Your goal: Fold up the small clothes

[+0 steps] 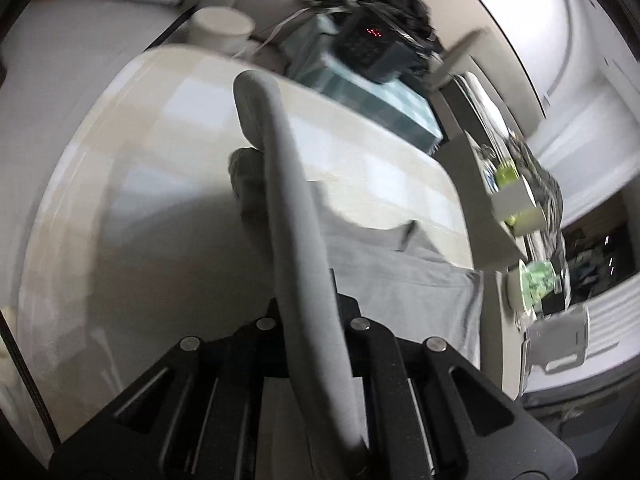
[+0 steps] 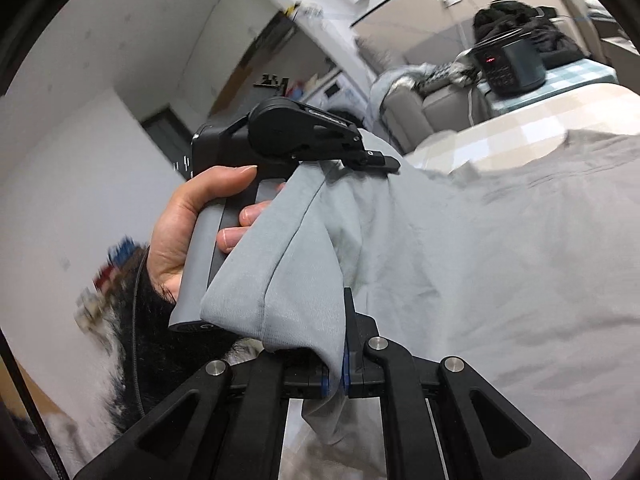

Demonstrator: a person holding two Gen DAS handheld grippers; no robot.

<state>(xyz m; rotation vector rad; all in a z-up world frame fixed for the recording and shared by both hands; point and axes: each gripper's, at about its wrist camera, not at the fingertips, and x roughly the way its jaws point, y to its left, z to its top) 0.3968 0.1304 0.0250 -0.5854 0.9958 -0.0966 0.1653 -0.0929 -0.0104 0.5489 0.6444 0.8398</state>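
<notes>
Both claws pinch the grey garment (image 2: 460, 240), left claw (image 2: 374, 160) and right claw (image 2: 336, 376) lifting one edge off the worktop (image 1: 160, 120); next, likely carry it across to fold.

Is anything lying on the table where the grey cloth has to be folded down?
Nothing visible does. The pale checked table is bare around the grey cloth garment; the dark cooker sits far off at the back. Both grippers already pinch the cloth.
</notes>
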